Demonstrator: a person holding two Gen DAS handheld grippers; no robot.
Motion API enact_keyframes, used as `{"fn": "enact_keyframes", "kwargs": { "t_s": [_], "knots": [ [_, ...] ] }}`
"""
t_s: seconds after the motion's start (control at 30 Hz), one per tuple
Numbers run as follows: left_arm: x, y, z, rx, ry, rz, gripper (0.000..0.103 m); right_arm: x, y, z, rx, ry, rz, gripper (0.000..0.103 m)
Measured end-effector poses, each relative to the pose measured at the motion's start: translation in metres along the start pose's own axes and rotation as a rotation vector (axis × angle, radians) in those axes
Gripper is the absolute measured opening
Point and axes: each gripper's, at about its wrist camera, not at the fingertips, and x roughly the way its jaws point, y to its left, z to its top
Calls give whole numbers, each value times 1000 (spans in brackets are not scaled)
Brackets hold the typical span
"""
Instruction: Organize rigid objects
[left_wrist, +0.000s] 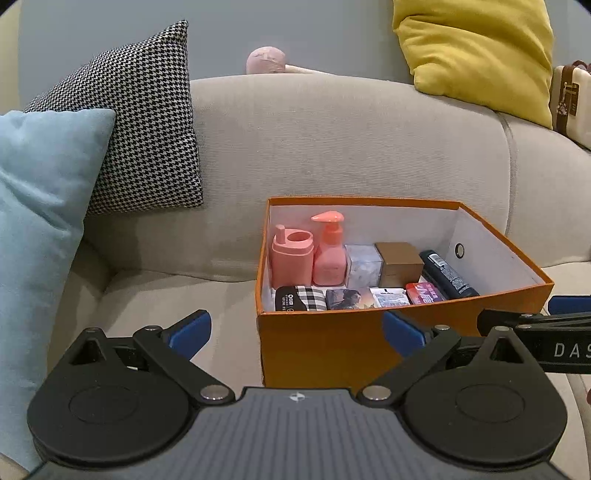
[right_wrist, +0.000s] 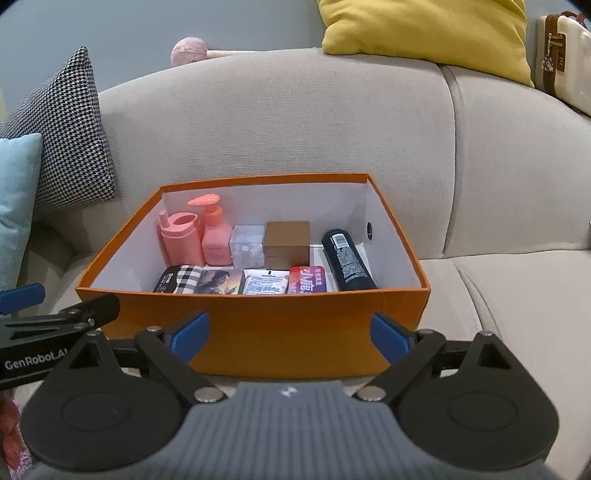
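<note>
An orange box (left_wrist: 325, 343) (right_wrist: 258, 325) with a white inside sits on the grey sofa seat. In it stand a pink holder (right_wrist: 179, 240), a pink pump bottle (right_wrist: 214, 236), a clear cube (right_wrist: 246, 251) and a brown box (right_wrist: 287, 242). A dark can (right_wrist: 347, 264) lies at the right. Several flat packets (right_wrist: 240, 282) lie along the front. My left gripper (left_wrist: 295, 330) is open and empty, in front of the box's left corner. My right gripper (right_wrist: 290, 334) is open and empty, just in front of the box's front wall.
The sofa back (right_wrist: 295, 118) rises behind the box. A houndstooth cushion (left_wrist: 140, 122) and a light blue cushion (left_wrist: 40, 221) lie at the left. A yellow cushion (right_wrist: 424, 33) and a cream case (right_wrist: 565, 55) sit at the upper right. Bare seat (right_wrist: 517, 314) lies right of the box.
</note>
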Motion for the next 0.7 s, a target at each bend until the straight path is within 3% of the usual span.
{"fn": "enact_keyframes", "kwargs": {
  "t_s": [0.7],
  "knots": [
    [-4, -2, -3, 13, 13, 2, 103, -8, 5, -2, -15, -10, 6, 94]
  ]
}}
